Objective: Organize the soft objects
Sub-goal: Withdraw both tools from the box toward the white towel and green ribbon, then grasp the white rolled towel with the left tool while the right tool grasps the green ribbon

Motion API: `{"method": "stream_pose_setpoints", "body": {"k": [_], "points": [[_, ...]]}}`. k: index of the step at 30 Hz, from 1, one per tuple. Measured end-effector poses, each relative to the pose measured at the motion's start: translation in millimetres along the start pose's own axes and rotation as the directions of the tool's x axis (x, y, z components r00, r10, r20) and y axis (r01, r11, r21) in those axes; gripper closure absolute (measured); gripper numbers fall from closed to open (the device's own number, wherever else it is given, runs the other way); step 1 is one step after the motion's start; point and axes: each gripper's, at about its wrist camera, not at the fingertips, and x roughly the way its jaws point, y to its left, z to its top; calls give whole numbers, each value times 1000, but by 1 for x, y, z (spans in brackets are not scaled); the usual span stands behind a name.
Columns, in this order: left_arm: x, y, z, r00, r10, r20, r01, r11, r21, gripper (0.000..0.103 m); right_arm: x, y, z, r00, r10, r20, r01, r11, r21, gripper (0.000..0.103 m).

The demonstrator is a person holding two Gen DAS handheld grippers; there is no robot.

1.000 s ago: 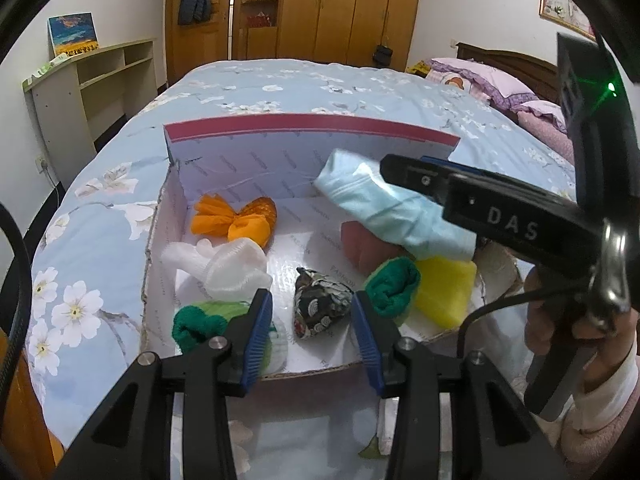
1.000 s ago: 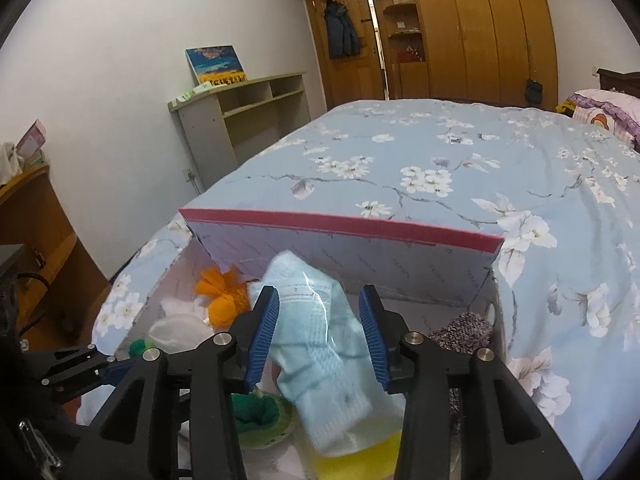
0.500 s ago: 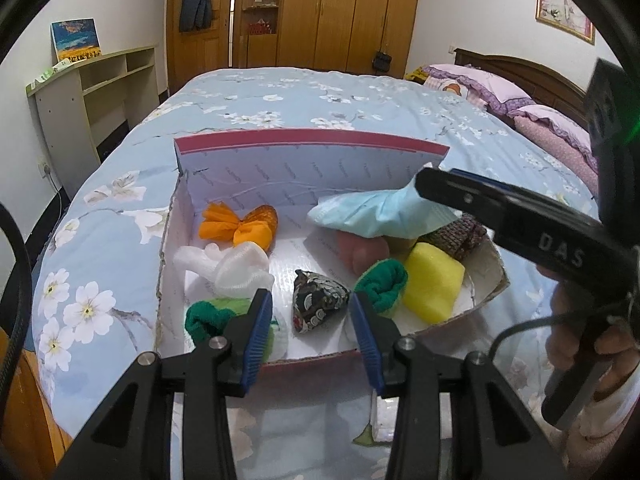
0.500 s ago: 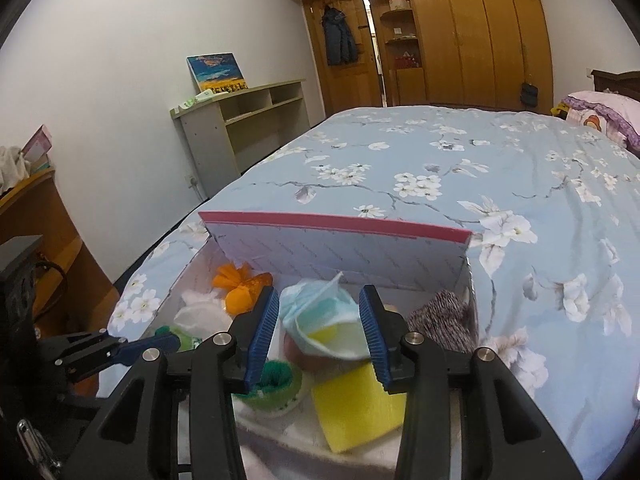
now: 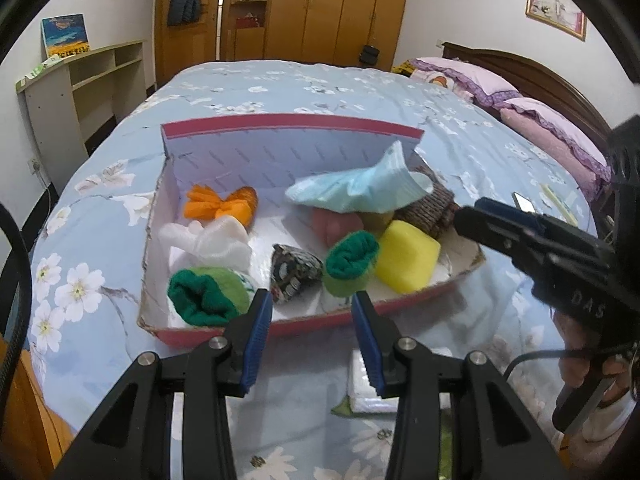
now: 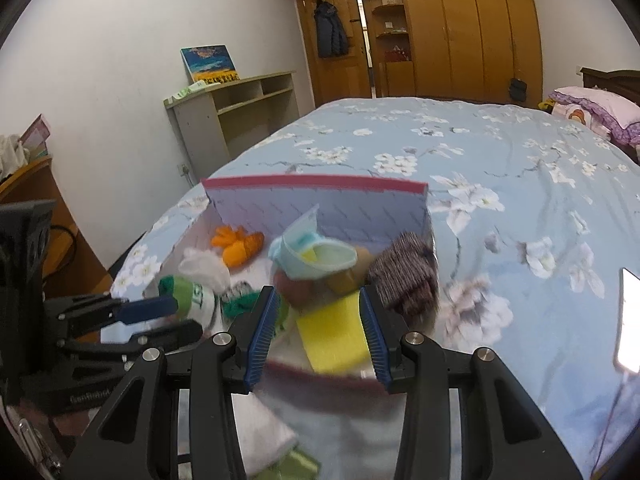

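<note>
Left wrist view shows the bed [image 5: 360, 92] under a floral blue cover, carrying the shallow cardboard box [image 5: 288, 136] of soft things. Inside the box, a light blue sock [image 5: 356, 192] lies on top of the pile at its right rear, over a pink roll [image 5: 332, 224] and beside a brown knit piece [image 5: 430, 210]. The left gripper [image 5: 312, 340] hovers spread and empty before the box's near wall. The right gripper [image 6: 318, 334] is also spread, holding nothing, just outside the box.
</note>
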Motion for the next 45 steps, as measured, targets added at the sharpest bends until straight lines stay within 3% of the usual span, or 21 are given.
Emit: {"method": "stream_pose_setpoints", "body": {"k": [13,35,42,43,45], "points": [[2,-22,-25,996,-63,-70,66,997,41,60,-25,-2,-46,997,-35,-72,35,999,2,60],[-1,-14,-55,992,-50,-112,56,997,53,60,-11,15,-105,974,-32,-226,37,999,18,60],[0,-13,-59,991,-51,-124,58,997,54,60,-1,19,-113,965,22,-262,-15,999,31,60],[0,-13,-60,991,-53,-127,60,997,57,60,-1,21,-113,965,22,-260,-16,1000,25,61],[1,-15,-62,990,-56,-132,65,996,67,60,-2,23,-114,967,23,-254,-22,1000,9,76]]}}
